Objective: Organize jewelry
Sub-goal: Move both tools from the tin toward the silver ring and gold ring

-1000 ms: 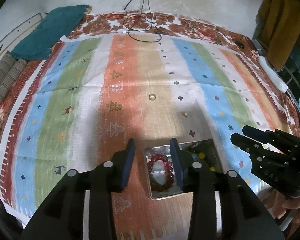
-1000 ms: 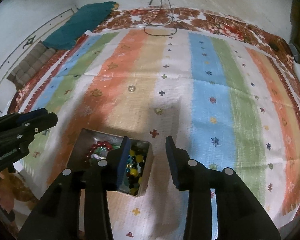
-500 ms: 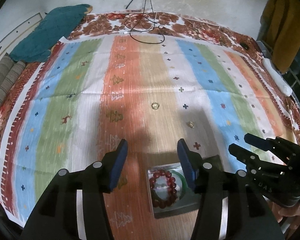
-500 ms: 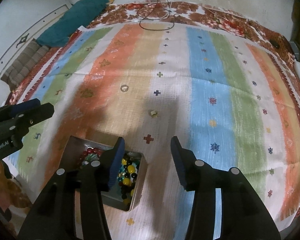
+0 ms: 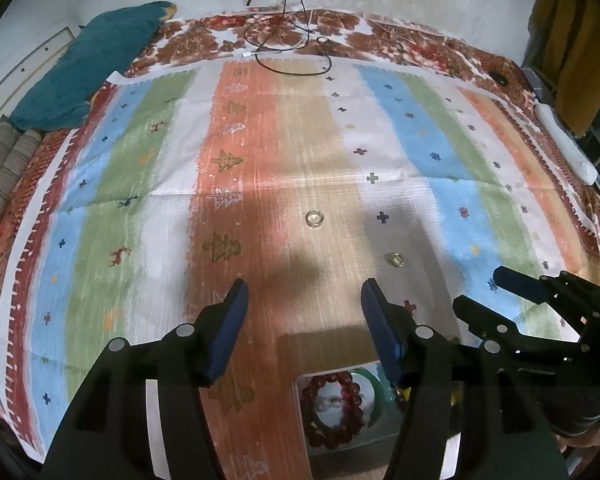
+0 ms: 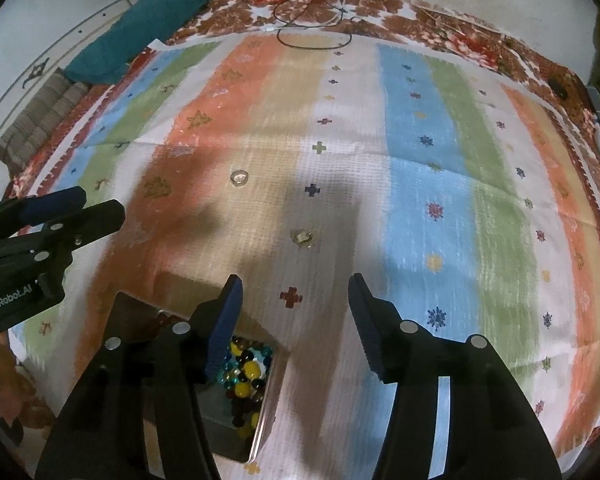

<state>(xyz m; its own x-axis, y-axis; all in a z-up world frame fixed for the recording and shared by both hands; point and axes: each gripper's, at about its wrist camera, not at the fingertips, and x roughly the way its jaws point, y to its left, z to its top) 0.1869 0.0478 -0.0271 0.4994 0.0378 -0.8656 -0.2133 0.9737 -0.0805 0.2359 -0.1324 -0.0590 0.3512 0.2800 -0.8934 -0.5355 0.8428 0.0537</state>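
Two small rings lie loose on the striped multicoloured cloth [image 5: 260,184]: a clear round ring [image 5: 314,218] at 12 o'clock of the left gripper [image 5: 304,308], a gold ring [image 6: 303,237] at 12 o'clock of the right gripper [image 6: 295,300]. Nothing obstructs either. Both sets of jaws have just been opening, now spread, nothing between them. One shiny rectangular metal tray [image 5: 300,400] at 6 o'clock holds one red beaded bracelet [image 5: 332,408], one green bangle [image 5: 376,396], and mixed coloured beads [image 6: 246,372]. One black cable [image 5: 292,40] coils at 12 o'clock

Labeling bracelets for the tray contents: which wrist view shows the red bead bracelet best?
Left wrist. The red bead bracelet lies nearly whole in the tray, just below the open left gripper. In the right wrist view only a few red beads peek out behind the right gripper's left finger.
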